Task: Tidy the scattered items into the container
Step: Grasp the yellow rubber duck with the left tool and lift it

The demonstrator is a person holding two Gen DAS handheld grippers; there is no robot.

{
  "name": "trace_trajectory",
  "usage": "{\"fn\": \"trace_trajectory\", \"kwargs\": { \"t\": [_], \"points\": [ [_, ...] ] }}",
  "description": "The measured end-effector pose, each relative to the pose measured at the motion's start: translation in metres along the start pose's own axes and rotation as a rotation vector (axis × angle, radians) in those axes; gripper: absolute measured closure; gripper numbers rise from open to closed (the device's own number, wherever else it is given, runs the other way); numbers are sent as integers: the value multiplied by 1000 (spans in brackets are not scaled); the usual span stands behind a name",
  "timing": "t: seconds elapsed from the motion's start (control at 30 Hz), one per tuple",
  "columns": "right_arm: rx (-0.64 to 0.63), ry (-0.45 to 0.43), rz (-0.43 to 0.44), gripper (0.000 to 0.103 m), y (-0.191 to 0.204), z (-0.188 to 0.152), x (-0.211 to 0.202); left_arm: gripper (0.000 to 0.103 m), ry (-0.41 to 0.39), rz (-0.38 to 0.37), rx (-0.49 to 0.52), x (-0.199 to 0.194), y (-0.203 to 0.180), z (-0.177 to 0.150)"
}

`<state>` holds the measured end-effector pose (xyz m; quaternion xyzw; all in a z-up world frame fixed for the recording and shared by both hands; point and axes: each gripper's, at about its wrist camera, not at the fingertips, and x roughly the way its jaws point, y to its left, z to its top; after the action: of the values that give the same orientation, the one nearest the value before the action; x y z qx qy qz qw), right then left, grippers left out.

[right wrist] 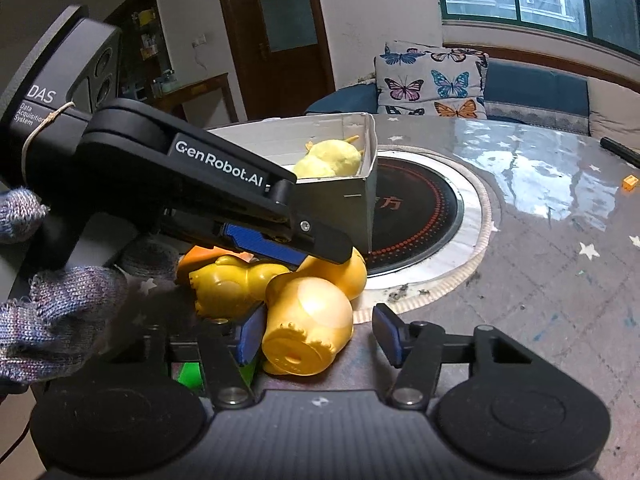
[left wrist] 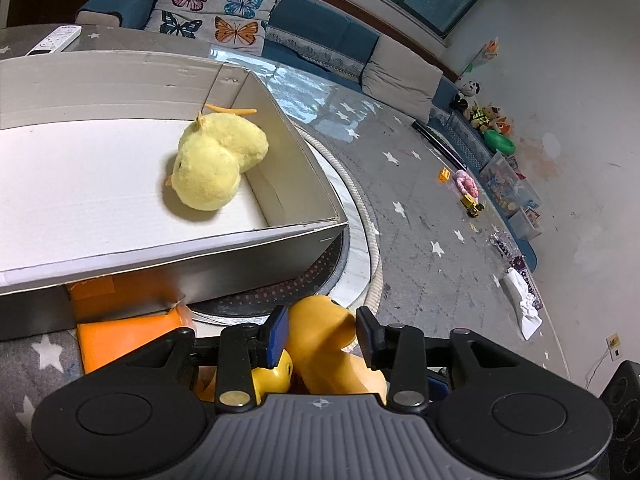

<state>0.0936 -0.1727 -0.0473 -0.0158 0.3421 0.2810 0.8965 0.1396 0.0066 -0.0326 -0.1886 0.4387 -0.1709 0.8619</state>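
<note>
The cardboard box (left wrist: pixel 280 236) holds one plush chick (left wrist: pixel 216 164); both grippers' jaws spread around yellow toys (right wrist: pixel 308 320).

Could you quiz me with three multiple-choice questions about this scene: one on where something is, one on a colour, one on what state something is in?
1. Where is the plush chick?
A. Inside the cardboard box
B. On the sofa
C. Between the left gripper's fingers

2. What colour are the pads on the right gripper fingers?
A. Red
B. Blue
C. White

3. How does the right gripper stand around the yellow plastic toy?
A. Fingers open, one on each side of it
B. Clamped shut, lifting it high
C. Nowhere near any toy

Answers:
1 A, the chick lies on the white floor of the box, near its corner.
2 B, both pads show dark blue.
3 A, there is a clear gap between the toy and the right-hand finger, and the toy lies on the table.
</note>
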Motion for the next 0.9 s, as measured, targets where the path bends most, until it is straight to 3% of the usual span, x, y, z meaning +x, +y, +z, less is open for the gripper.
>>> {"fn": "trace_trajectory", "kwargs": {
  "t": [0.37,0.9],
  "points": [
    [12,24,11,48,4,-4,11,63,-29,21,-14,-4,-1,-3],
    [36,7,26,55,-1,-8,7,58,6,24,29,8,-7,-2]
  ]
}}
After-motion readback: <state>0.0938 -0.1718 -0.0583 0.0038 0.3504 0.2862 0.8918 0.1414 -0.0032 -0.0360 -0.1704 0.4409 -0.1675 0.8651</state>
